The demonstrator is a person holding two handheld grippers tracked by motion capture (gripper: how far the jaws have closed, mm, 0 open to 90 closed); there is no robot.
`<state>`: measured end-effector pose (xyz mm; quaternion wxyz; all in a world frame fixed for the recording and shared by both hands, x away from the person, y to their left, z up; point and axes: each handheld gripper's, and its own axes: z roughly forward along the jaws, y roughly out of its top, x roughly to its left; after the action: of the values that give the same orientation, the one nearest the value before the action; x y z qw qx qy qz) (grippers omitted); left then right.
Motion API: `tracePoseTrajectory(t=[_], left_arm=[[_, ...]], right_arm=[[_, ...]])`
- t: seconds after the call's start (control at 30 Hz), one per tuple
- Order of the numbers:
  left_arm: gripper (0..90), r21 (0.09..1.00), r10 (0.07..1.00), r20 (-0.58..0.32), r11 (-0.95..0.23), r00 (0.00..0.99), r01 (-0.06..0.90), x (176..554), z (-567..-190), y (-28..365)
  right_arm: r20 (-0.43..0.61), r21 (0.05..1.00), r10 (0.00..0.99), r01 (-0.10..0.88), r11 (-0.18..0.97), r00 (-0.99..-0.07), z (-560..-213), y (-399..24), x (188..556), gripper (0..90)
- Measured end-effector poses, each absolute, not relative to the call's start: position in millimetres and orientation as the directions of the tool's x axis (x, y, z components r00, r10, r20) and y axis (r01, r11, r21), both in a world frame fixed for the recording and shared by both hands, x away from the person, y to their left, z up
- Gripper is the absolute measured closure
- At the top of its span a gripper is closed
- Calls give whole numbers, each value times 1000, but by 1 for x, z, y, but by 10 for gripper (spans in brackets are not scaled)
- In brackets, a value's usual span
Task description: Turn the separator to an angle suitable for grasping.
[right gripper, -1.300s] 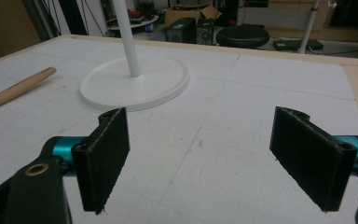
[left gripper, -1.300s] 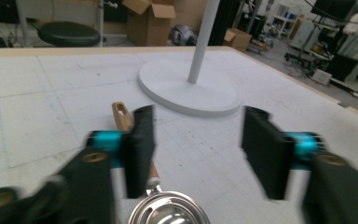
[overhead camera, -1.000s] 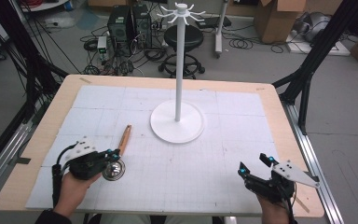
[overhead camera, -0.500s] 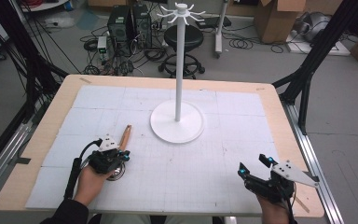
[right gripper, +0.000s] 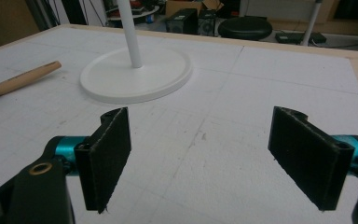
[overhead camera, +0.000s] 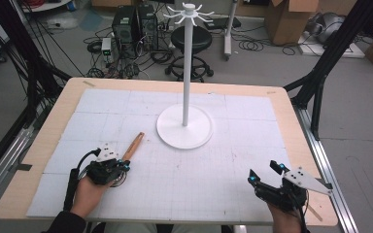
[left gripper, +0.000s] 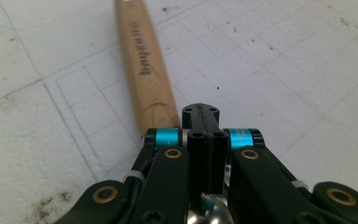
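A utensil with a tan wooden handle (overhead camera: 133, 145) (left gripper: 144, 70) (right gripper: 25, 77) lies on the white gridded mat at front left, handle pointing away toward the stand. My left gripper (overhead camera: 123, 165) (left gripper: 200, 114) sits low over the utensil's near end with its jaws pressed together. A bit of shiny metal (left gripper: 205, 215) shows beneath the jaws; I cannot tell whether they pinch it. My right gripper (overhead camera: 264, 172) (right gripper: 214, 154) rests at front right, jaws wide apart with nothing between them.
A white stand with a round base (overhead camera: 184, 127) (right gripper: 135, 70) and a tall pole (overhead camera: 187, 68) topped by radial hooks stands mid-table. The mat (overhead camera: 213, 170) covers a wooden tabletop. Beyond the far edge are a stool, boxes and cables.
My left hand has shifted right and lower onto the utensil's round metal end, which it now covers. The right hand and its gripper have not moved.
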<state>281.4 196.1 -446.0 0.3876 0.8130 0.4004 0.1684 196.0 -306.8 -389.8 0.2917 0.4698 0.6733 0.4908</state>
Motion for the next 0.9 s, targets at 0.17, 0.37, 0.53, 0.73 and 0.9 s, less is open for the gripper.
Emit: tracePoseTrajectory(t=[0.17,0.37,0.53,0.73,0.9], left_arm=[[896,765,779,-44,-376,625,522,279,-446,200],[896,784,778,-88,-331,622,525,276,-441,206],[896,828,803,-144,-222,578,515,289,-421,223],[896,756,801,-158,-278,577,592,312,-433,222],[896,727,808,-123,-322,576,607,312,-437,221]], right_arm=[[68,935,919,345,76,-387,-390,-307,196,196],[67,936,919,343,76,-388,-389,-308,196,196],[73,933,918,352,75,-389,-390,-307,196,196],[67,932,917,353,83,-392,-391,-306,197,197],[70,932,919,353,78,-388,-391,-307,196,198]])
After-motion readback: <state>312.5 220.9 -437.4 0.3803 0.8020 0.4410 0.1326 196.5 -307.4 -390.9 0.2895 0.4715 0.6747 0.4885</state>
